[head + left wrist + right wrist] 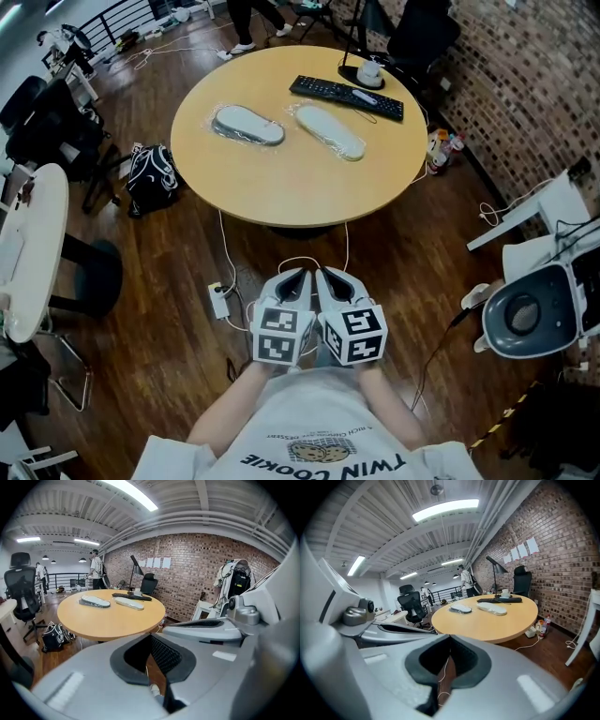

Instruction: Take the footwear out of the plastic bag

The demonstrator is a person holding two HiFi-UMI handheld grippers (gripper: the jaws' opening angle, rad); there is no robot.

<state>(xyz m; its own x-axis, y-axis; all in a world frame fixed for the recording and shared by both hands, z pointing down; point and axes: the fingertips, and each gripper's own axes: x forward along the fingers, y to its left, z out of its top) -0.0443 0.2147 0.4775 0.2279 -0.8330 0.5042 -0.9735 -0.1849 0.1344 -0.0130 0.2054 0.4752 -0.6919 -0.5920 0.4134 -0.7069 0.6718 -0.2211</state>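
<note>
The left gripper [300, 275] and right gripper [326, 274], side by side, are both clenched shut on nothing, well apart from the bagged slippers [248, 125] on the table [281, 192].

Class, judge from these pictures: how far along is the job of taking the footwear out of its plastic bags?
Done: nothing; the left slipper and right slipper lie bagged on the table. In hand: nothing; the left gripper and right gripper are shut, empty, side by side short of the table. Left: unwrapping both slippers and pulling them out.
</note>
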